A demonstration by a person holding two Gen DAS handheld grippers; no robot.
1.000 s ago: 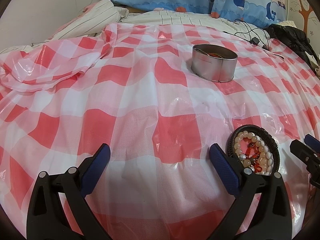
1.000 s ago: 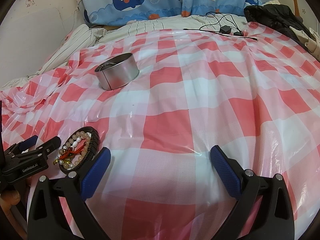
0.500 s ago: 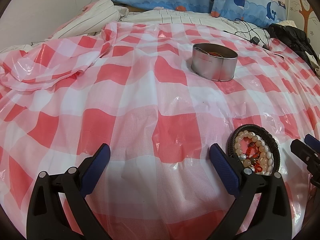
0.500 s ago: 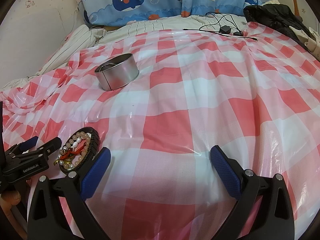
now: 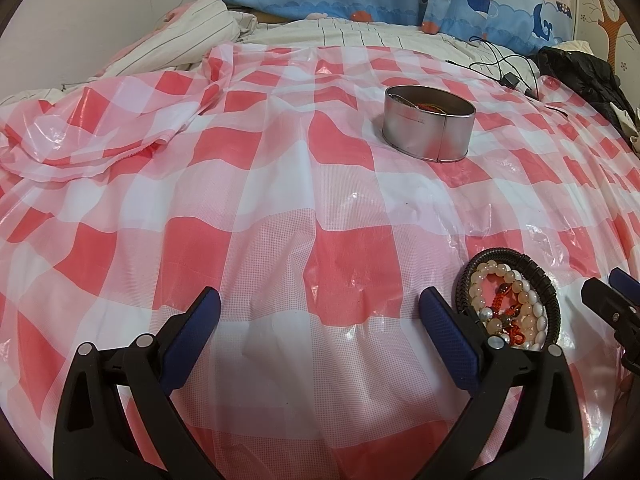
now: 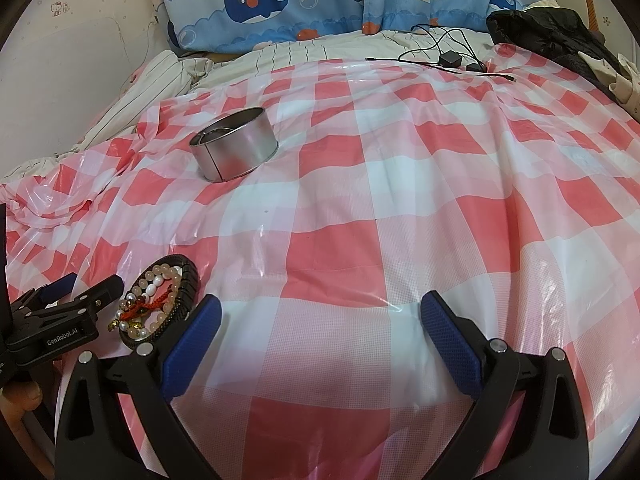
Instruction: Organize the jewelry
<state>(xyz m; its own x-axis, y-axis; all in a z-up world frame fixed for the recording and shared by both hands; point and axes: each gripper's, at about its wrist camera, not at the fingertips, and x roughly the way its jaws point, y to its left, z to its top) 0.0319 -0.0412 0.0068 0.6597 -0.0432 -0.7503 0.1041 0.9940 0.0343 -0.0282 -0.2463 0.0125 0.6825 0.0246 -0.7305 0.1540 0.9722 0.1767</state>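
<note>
**Both hand-held grippers open beside the bracelet pile**

I had the left hand-held gripper [image 5: 320, 316] spread wide and holding nothing, its blue pads [image 5: 450, 336] low over the red-and-white checked plastic sheet [image 5: 280, 200] on the bed. The bracelet pile [image 5: 510, 304] lay flat on the sheet just beside that gripper's right finger: a black braided band ringing pale bead strings and a red cord charm. From my left camera, the right tool's tips showed just past the pile on its far side.

My right hand-held gripper [image 6: 320, 320] was equally wide open and empty. In its view the bracelet pile [image 6: 160, 300] sat just beside its left finger, between it and the left gripper's black body.

The round metal tin [image 5: 428, 128] stood upright on the sheet, well apart from the pile, farther up the bed toward the whale-print pillows [image 6: 300, 4]. I could see something reddish inside it but could not tell what. A black cable with a charger [image 6: 450, 58] lay beyond the tin near the pillows.
</note>
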